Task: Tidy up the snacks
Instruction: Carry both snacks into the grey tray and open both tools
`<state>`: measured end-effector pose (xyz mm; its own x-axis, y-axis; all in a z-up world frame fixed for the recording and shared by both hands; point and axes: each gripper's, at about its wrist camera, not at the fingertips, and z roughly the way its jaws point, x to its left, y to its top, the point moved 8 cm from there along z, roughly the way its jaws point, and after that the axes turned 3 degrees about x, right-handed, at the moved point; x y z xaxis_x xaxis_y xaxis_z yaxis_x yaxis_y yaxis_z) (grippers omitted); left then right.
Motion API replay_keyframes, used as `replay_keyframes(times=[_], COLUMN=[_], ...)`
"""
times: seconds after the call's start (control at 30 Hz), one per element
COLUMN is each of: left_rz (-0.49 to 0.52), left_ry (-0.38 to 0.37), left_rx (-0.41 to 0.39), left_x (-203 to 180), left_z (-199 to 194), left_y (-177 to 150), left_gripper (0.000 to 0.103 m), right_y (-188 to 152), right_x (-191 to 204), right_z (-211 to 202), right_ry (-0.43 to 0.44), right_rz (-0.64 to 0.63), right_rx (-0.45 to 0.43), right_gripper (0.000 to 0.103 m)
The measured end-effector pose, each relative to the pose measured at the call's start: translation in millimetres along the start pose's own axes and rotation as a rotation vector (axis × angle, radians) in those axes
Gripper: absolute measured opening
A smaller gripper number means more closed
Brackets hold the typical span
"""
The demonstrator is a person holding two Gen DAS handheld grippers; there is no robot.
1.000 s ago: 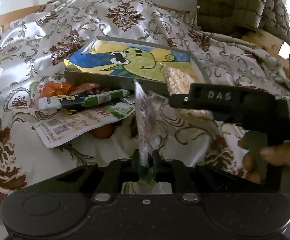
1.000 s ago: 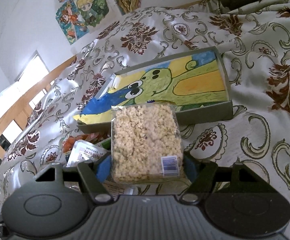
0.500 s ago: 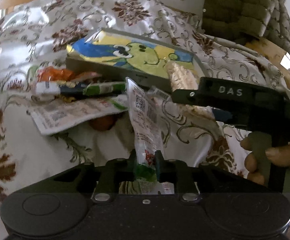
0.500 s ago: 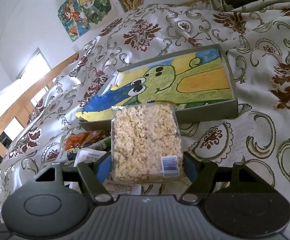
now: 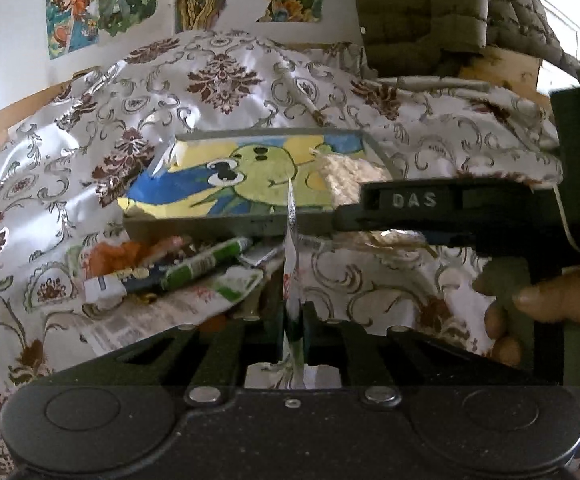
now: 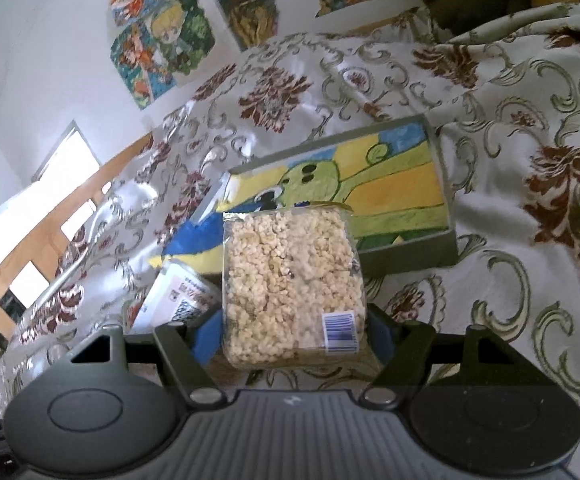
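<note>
My left gripper (image 5: 293, 312) is shut on a thin white snack packet (image 5: 291, 240) seen edge-on, held upright in front of a grey box (image 5: 225, 222) lined with a green cartoon drawing. My right gripper (image 6: 294, 332) is shut on a clear pack of puffed rice cake (image 6: 290, 280), held above the box's near edge (image 6: 410, 256). The right gripper's body (image 5: 450, 216) crosses the left wrist view, with the rice cake (image 5: 350, 172) over the box's right part. The white packet shows in the right wrist view (image 6: 181, 296).
A pile of loose snacks lies before the box: a green tube (image 5: 205, 264), an orange packet (image 5: 117, 252) and a flat white-green packet (image 5: 193, 304). All rest on a floral bedspread (image 6: 530, 320). A quilted jacket (image 5: 430, 12) hangs behind.
My left gripper has tilted up and the white packet now stands edge-on before the box. My right gripper has carried the rice cake closer to the box.
</note>
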<state>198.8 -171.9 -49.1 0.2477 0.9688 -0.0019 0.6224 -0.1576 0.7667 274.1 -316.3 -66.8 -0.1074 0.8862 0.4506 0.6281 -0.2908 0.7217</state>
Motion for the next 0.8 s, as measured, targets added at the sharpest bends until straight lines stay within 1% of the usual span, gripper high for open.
replay_keyframes(times=[0.2,0.37,0.47,0.6,0.8], left_rz=[-0.063,-0.074,-0.091,-0.104,-0.139], left_ry=[-0.024,-0.026,-0.039,-0.051,-0.066], left_rx=[-0.059,-0.109,-0.134,-0.154,-0.139], left_x=[8.1,11.1,12.5,12.4,15.0], left_z=[-3.9,9.7,25.9,55.6,111.6], left_y=[32.0,67.7,90.6,118.5,144.7], left_gripper=[0.008,0.008,0.008,0.008,0.008], right_y=[18.8,36.1,47.0,63.5,82.5], right_x=[-15.2,-28.7,-32.7,-36.7,-44.0], right_z=[-4.5,3.5,11.5,29.3,59.4], right_ry=[-0.024,-0.036,-0.061,-0.062,-0.075], right_rz=[0.035,0.058,0.034,0.040,0.014], right_rx=[-0.069,-0.112,-0.145,-0.171,-0.192], right_gripper=[0.077,0.077,0.077,0.077,0.077])
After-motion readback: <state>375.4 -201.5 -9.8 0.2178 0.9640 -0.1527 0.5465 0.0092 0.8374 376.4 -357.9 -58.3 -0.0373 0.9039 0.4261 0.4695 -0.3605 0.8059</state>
